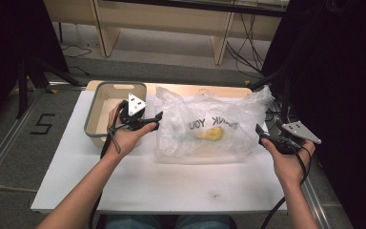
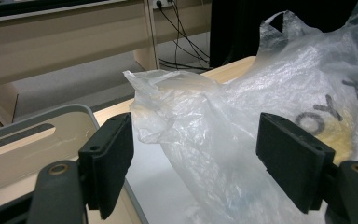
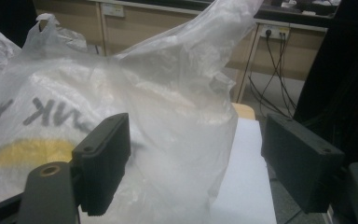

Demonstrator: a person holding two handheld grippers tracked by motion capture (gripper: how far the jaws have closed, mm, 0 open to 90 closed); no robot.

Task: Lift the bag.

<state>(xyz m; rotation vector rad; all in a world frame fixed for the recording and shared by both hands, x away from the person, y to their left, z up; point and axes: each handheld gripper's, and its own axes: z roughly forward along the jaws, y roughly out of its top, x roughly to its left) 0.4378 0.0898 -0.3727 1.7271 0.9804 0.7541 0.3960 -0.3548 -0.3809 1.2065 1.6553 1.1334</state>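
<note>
A clear plastic bag (image 1: 209,126) printed with dark letters lies puffed up in the middle of the white table (image 1: 162,183). Something yellow (image 1: 208,134) rests inside it. My left gripper (image 1: 156,120) is open at the bag's left side; in the left gripper view the bag (image 2: 223,121) fills the gap between the wide-apart jaws, untouched. My right gripper (image 1: 261,133) is open at the bag's right edge. The right gripper view has the bag (image 3: 135,116) between its jaws, with the yellow thing (image 3: 25,151) at the left.
A grey bin (image 1: 112,112) sits at the table's back left, just behind my left hand; the bin (image 2: 23,140) looks empty. Wooden furniture and cables stand beyond the table. Dark curtains hang on both sides.
</note>
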